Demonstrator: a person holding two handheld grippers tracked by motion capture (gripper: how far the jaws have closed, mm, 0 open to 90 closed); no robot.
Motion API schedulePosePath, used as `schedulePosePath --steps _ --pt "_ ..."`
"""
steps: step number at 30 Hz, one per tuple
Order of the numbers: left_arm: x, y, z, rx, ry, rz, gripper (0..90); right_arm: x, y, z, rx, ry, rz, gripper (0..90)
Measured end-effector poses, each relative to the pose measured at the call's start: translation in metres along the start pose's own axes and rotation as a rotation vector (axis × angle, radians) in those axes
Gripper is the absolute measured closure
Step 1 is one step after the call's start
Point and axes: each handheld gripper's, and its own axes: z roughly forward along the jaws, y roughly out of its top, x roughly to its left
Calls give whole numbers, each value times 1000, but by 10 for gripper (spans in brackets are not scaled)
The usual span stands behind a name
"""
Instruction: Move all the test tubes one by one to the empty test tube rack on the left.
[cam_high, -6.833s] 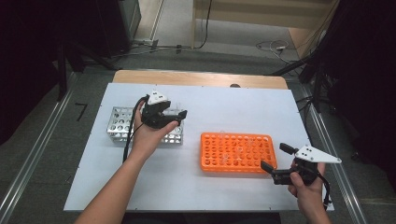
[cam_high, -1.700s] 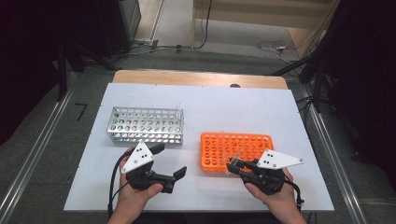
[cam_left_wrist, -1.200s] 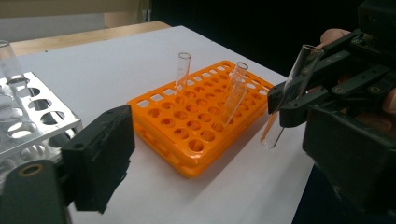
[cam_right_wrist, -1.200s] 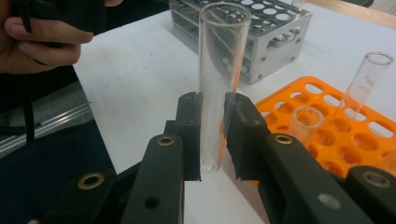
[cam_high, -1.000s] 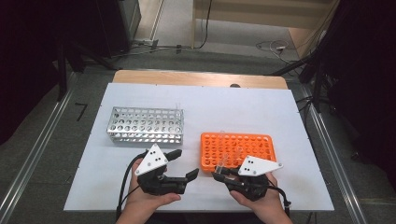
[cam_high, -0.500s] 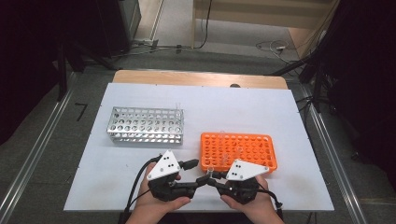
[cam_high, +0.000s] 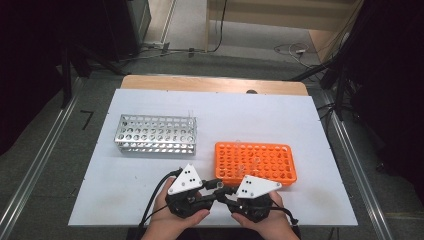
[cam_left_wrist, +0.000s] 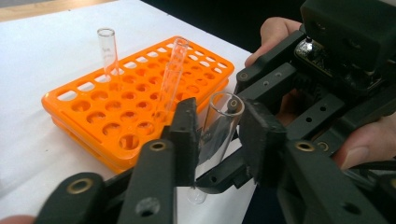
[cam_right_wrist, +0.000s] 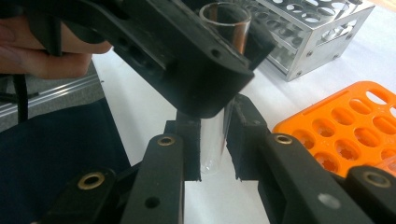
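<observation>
A clear glass test tube (cam_left_wrist: 219, 122) stands upright between both grippers at the table's front edge. My left gripper (cam_high: 216, 187) reaches in from the left. Its jaws have just been closing, and in the left gripper view its pads (cam_left_wrist: 187, 133) lie against the upper part of the tube. My right gripper (cam_high: 223, 194) comes from the right and is shut on the tube's lower end (cam_right_wrist: 212, 149). The left gripper's black jaw (cam_right_wrist: 187, 60) crosses just above it. An orange tube rack (cam_high: 255, 162) lies just behind the grippers, with a couple of tubes (cam_left_wrist: 108, 51) standing in it.
A metal tube rack (cam_high: 157, 134) stands at the middle left of the white table (cam_high: 280, 120), with a thin tube at its right end. The table's front edge runs just under both hands. Dark floor and rails surround the table.
Both hands have drawn together at the front middle of the table until the grippers meet. The left jaws have closed in around the tube that the right gripper holds.
</observation>
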Motion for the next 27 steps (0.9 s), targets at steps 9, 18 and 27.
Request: schedulePosePath --steps 9,18,27 --pt "1 -1 1 2 19 -2 743 0 0 1 7 -3 -3 736" --pt "3 0 -2 -8 40 7 756 -3 -2 -1 -1 20 9 647" --pt "12 3 -10 -26 60 -5 757 -9 -2 -11 -32 21 36 258"
